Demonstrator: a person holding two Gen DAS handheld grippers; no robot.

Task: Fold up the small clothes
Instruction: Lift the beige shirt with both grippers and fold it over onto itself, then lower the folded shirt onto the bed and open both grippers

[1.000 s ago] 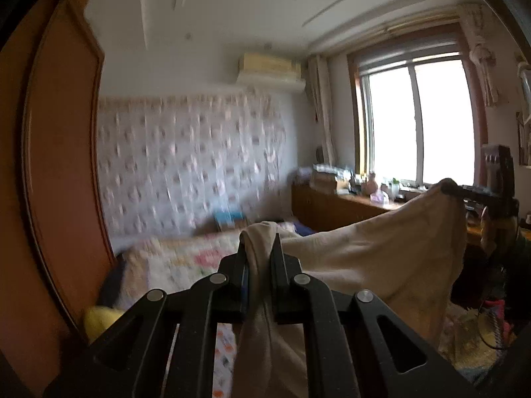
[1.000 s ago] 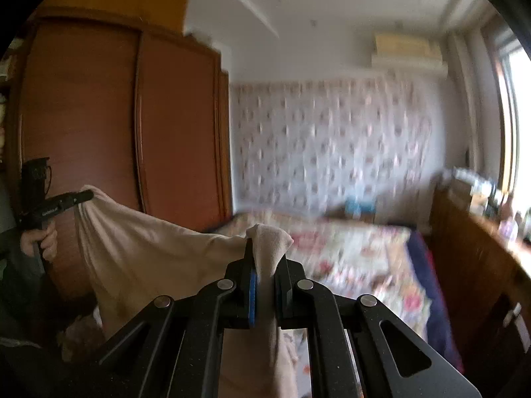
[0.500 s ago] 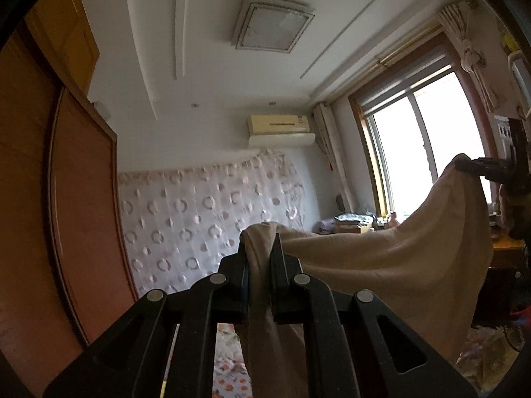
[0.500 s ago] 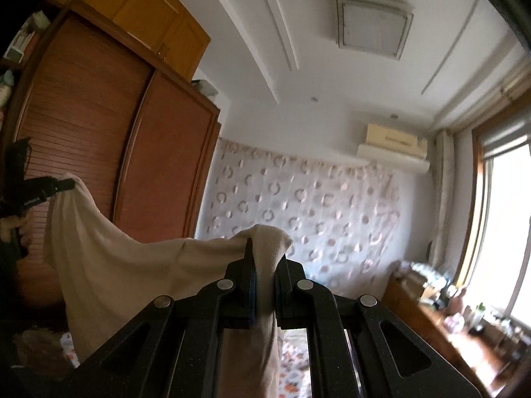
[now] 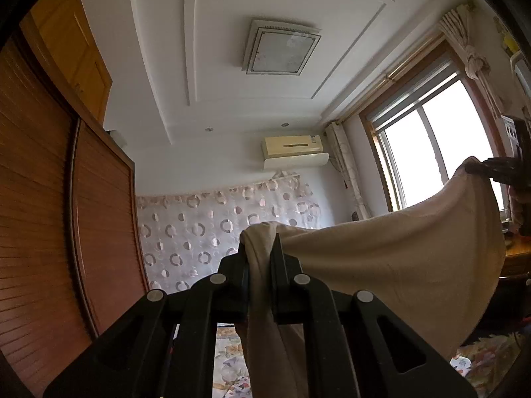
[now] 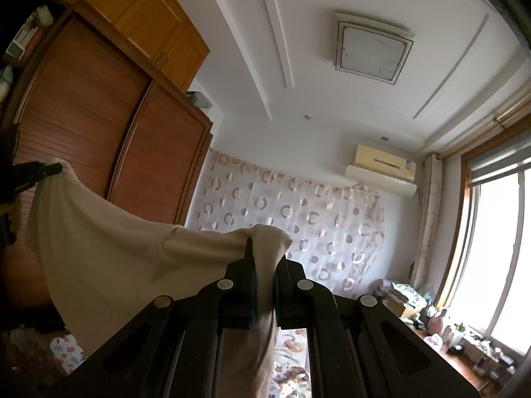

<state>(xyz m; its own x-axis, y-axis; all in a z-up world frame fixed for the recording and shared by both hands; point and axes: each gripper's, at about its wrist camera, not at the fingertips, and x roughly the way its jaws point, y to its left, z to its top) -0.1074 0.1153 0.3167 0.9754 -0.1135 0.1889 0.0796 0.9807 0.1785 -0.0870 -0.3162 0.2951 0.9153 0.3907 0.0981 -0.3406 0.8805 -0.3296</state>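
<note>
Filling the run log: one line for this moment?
phase: garment lifted, spread | left hand-held gripper: shut on beige garment | right hand-held gripper: shut on beige garment | fold: not started

A: Ahead of us the air is free right up to the ceiling lamp [image 5: 280, 49]. What hems us in?

B: On our left the wardrobe [image 5: 49, 199] stands close. On our right are the window [image 6: 497, 248] and a cluttered desk [image 6: 441, 331].

A: And between our hands?

B: The beige garment [image 5: 398, 258] hangs stretched between them, so nothing passes there. Below lies the patterned bed [image 6: 292, 358].
</note>
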